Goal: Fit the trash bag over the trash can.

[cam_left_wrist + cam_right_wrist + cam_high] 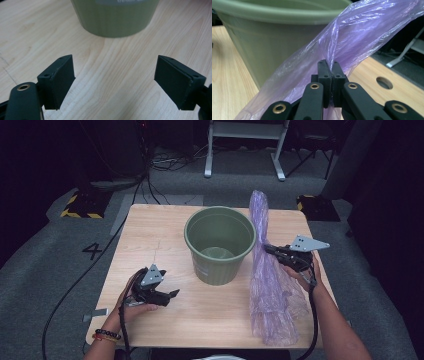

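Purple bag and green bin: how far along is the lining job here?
Done: the right gripper has pinched the purple bag and lifted part of it beside the green bin. In hand: that grip; the left gripper is open, empty. Left: opening the bag and fitting it inside the bin, which looks unlined.

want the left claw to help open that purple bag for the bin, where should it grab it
Probably the loose upper part of the purple bag, above where the right claw already pinches it. That film stands upright beside the green bin, off the table, so there is a free fold to catch. Bring the open left claw in from the bin's side, jaws across the film.
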